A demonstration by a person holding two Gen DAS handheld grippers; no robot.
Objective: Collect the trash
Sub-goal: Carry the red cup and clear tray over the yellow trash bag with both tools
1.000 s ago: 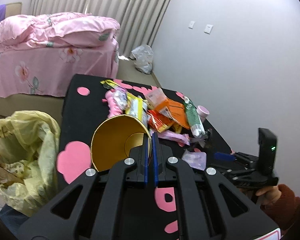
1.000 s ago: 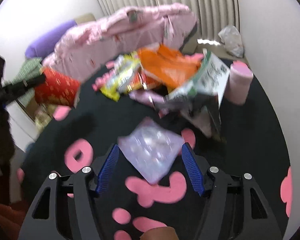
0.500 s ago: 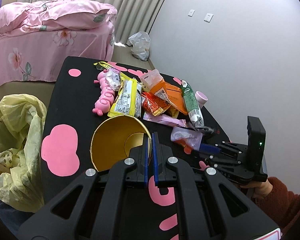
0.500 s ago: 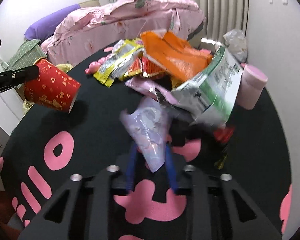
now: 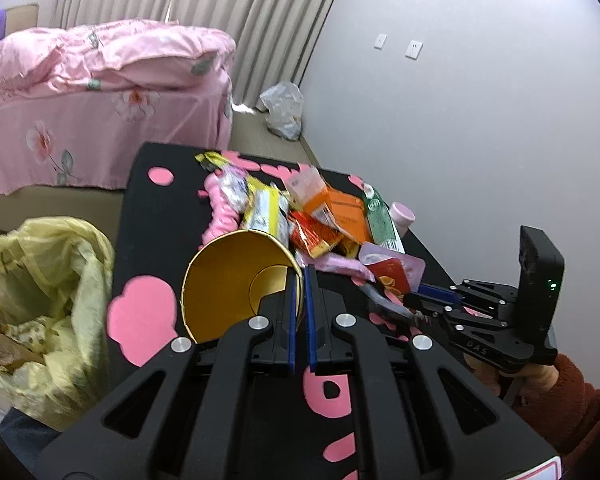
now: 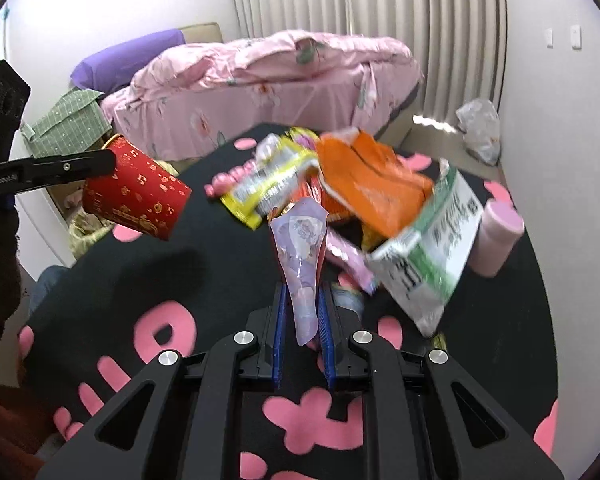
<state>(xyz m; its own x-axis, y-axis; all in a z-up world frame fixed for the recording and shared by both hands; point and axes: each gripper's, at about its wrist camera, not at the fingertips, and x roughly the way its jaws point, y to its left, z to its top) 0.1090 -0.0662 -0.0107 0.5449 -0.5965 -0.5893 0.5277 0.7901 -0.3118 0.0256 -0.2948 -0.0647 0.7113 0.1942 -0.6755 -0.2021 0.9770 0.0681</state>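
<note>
My left gripper (image 5: 299, 270) is shut on the rim of a paper cup (image 5: 228, 276), gold inside and red outside (image 6: 136, 196), held tipped above the black table (image 6: 140, 272). The jaws of my right gripper (image 6: 302, 292) are closing, and their blue pads pinch a lilac plastic pouch (image 6: 300, 240) that stands up between them, lifted off the table. In the left wrist view that pouch (image 5: 392, 272) hangs at the right gripper's tips. Behind it lies a trash pile: a yellow wrapper (image 6: 268, 184), an orange packet (image 6: 372, 188) and a green-and-white packet (image 6: 432, 248).
A yellow trash bag (image 5: 40, 292) stands open on the floor left of the table. A pink cup (image 6: 496, 236) stands at the table's right side. A pink bed (image 5: 100, 92) fills the background, with a white bag (image 5: 282, 108) by the wall.
My right gripper went from wide open around the flat lilac pouch to pinching it and raising it off the table. The left gripper kept its hold on the cup.
</note>
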